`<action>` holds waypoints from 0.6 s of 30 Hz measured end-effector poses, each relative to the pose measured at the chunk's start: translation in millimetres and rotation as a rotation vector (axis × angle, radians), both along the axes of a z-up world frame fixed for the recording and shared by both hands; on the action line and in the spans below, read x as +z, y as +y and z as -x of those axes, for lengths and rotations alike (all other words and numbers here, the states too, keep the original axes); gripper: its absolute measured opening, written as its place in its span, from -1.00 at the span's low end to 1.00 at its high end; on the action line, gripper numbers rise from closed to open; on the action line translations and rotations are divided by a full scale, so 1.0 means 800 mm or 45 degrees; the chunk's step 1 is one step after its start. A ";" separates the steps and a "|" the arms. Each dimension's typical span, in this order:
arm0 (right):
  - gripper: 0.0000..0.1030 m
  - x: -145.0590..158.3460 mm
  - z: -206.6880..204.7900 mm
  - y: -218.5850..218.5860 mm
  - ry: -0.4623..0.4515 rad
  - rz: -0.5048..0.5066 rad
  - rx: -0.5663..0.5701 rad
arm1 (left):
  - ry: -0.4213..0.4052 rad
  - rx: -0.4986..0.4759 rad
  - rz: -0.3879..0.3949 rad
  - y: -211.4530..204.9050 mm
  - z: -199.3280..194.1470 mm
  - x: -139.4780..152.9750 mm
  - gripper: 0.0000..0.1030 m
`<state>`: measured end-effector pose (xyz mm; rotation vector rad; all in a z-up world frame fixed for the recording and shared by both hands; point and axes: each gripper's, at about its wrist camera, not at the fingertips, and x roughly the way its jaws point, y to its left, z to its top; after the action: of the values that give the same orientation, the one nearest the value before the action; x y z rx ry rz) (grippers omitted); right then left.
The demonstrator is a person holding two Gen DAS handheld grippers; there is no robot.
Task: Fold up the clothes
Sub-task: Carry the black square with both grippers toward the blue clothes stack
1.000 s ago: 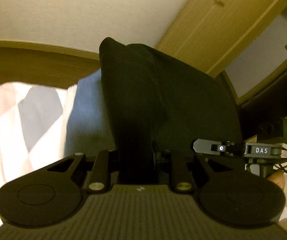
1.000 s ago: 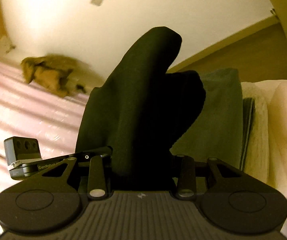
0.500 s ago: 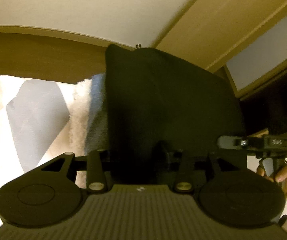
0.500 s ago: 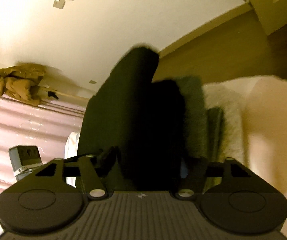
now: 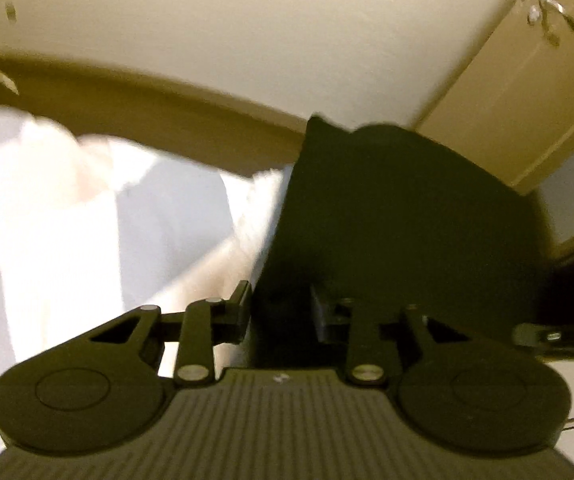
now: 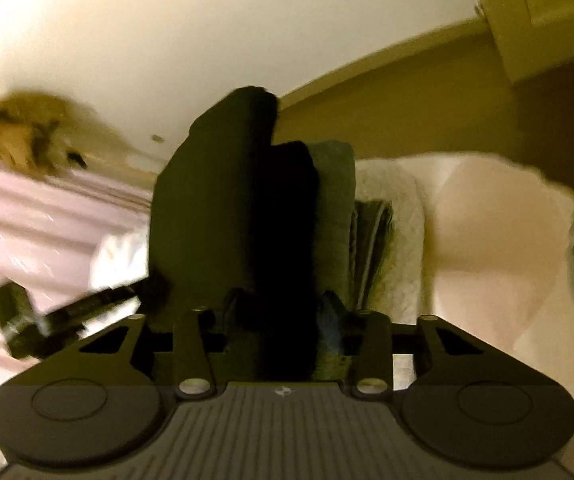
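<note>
A folded black garment [image 5: 399, 216] stands up in front of the left wrist camera, pinched between the jaws of my left gripper [image 5: 281, 312]. In the right wrist view the same black garment [image 6: 231, 208] rises between the jaws of my right gripper [image 6: 277, 312], which is shut on it too. Just right of it a folded grey-green cloth [image 6: 335, 208] lies against a fluffy white blanket [image 6: 487, 248]. The left gripper [image 6: 87, 312] shows at the lower left of the right wrist view, blurred. The fingertips of both grippers are buried in the fabric.
A white and pale grey patterned bedcover [image 5: 87, 232] fills the left. Behind are a cream wall, a wooden baseboard [image 5: 167, 120] and a door with a lever handle [image 5: 547, 4]. A brown crumpled garment [image 6: 19, 140] lies on pink striped bedding [image 6: 39, 216].
Both grippers have swung with the black garment held between them; the views have shifted, the garment now sits further right in the left view, and the image is motion-blurred.
</note>
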<state>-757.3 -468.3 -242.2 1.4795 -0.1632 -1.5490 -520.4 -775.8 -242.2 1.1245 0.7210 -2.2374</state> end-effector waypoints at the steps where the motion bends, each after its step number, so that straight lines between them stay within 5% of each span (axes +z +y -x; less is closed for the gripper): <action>1: -0.14 0.012 -0.002 -0.002 0.059 -0.026 0.028 | -0.022 0.006 0.076 0.007 0.002 0.010 -0.47; 5: -0.15 0.072 -0.027 -0.006 0.465 -0.030 0.183 | 0.045 0.088 0.205 0.023 -0.022 0.059 -0.56; 8: -0.15 0.106 -0.069 -0.004 0.733 0.072 0.455 | 0.109 0.038 0.230 0.048 -0.038 0.076 -0.58; 12: -0.17 0.097 -0.131 -0.001 0.921 0.151 0.820 | 0.138 -0.074 0.223 0.100 -0.059 0.060 -0.57; 14: -0.16 0.066 -0.152 -0.003 1.012 0.088 0.953 | 0.095 -0.073 0.203 0.112 -0.058 0.028 -0.57; 18: -0.17 0.040 -0.155 -0.006 1.022 0.009 1.082 | 0.013 -0.036 0.192 0.115 -0.042 -0.011 -0.58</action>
<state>-633.2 -472.7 -210.5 0.6515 0.8209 -1.2729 -486.5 -683.7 -251.2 1.0564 0.5334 -2.2808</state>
